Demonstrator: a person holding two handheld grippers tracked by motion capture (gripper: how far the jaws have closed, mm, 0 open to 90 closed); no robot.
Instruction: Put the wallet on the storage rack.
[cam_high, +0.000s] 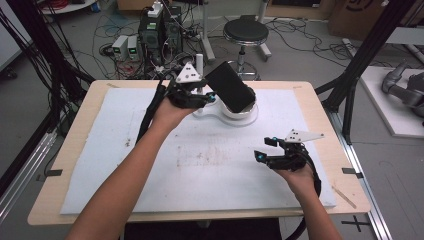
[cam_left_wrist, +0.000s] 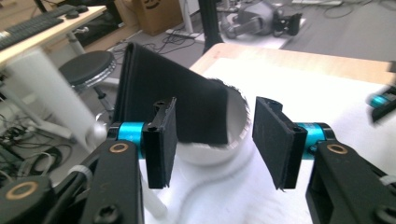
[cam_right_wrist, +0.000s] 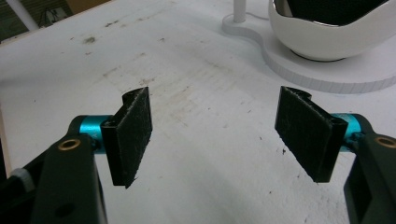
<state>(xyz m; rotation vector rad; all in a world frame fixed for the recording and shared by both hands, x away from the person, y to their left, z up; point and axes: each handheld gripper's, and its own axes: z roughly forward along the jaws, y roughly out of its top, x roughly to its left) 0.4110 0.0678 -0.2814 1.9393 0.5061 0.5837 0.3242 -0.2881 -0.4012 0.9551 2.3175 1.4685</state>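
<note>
A flat black case leans tilted in a white bowl on a white base at the back of the table. My left gripper is just left of the bowl, close to the case's lower edge. In the left gripper view the left gripper stands open, its pads apart with nothing pressed between them, and the black case and bowl lie just beyond. My right gripper hovers open over the mat at the front right. The right gripper has nothing between its jaws; the bowl is far ahead.
A white mat covers the wooden table. A thin white post rises from the base's left end. Behind the table are a stool, electronics boxes and cables on the floor. Black frame poles stand at the right.
</note>
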